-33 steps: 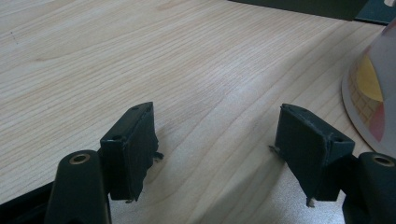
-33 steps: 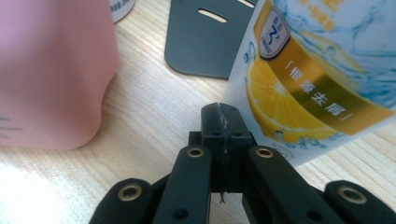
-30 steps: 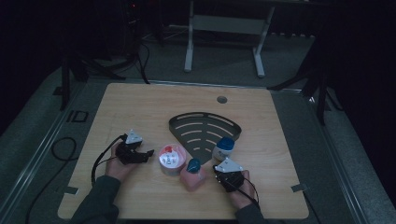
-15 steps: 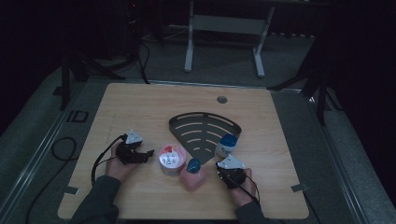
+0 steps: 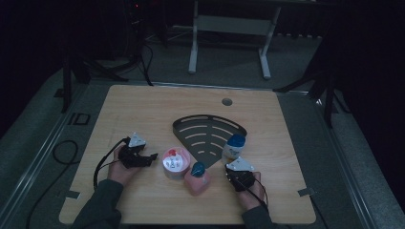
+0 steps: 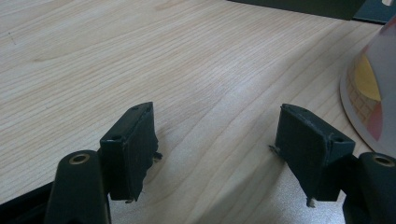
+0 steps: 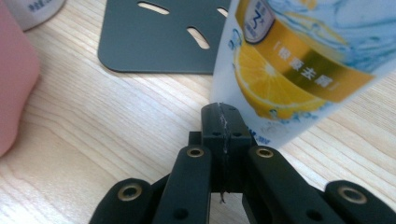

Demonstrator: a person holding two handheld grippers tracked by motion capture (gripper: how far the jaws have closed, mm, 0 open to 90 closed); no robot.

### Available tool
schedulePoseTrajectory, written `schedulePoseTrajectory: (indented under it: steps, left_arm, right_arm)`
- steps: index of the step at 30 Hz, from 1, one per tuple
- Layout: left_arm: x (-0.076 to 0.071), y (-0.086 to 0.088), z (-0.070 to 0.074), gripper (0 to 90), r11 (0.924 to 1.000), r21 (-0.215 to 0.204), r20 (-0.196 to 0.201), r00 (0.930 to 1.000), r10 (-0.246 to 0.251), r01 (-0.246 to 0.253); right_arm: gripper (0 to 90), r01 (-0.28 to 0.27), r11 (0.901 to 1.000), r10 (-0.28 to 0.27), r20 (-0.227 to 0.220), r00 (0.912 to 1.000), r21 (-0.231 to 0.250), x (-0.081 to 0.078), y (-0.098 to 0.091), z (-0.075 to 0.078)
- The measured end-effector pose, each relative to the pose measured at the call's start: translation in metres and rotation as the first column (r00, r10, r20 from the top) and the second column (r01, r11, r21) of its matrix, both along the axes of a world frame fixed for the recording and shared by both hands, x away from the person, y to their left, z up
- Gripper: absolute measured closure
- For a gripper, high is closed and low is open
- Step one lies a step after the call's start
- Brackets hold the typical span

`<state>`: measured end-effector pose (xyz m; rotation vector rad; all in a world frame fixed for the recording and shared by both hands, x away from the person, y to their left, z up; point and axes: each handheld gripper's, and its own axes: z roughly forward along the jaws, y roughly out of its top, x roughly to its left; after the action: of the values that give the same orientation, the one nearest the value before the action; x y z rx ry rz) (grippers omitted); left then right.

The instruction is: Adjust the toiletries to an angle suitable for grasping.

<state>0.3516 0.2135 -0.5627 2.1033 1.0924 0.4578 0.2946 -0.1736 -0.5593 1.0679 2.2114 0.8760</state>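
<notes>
My left gripper (image 5: 151,157) (image 6: 217,140) rests on the wooden table (image 5: 143,109), open, with bare wood between its fingers. Just to its right stands a white tub with a pink-red lid (image 5: 173,162), whose side shows at the edge of the left gripper view (image 6: 373,93). My right gripper (image 5: 235,167) (image 7: 222,121) is shut on nothing. Its tip is at the base of a white lemon-labelled bottle with a blue cap (image 5: 234,145) (image 7: 299,60), which leans in the right gripper view. I cannot tell whether they touch.
A dark fan-shaped slotted plate (image 5: 207,133) (image 7: 159,46) lies flat at the table's middle, behind the bottle. A pink bottle with a teal cap (image 5: 197,179) (image 7: 14,84) stands between the two grippers. A round hole (image 5: 227,101) sits near the far edge.
The right gripper has edged forward and slightly right. The blue-capped bottle has shifted a little away toward the plate. The left hand has stayed put.
</notes>
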Motion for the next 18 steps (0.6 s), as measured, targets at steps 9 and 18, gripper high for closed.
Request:
schedulePoseTrajectory:
  steps: [9,18]
  left_arm:
    - [0.0,0.0,0.0,29.0,1.0,0.0,0.0,1.0,-0.001,0.001]
    - [0.0,0.0,0.0,29.0,1.0,0.001,0.0,1.0,-0.002,0.002]
  right_arm:
    - [90.0,0.028,0.9996,-0.028,-0.01,0.9996,-0.004,0.001,-0.01,0.001]
    - [90.0,0.081,0.9967,-0.081,-0.013,0.9966,-0.007,0.005,-0.023,0.002]
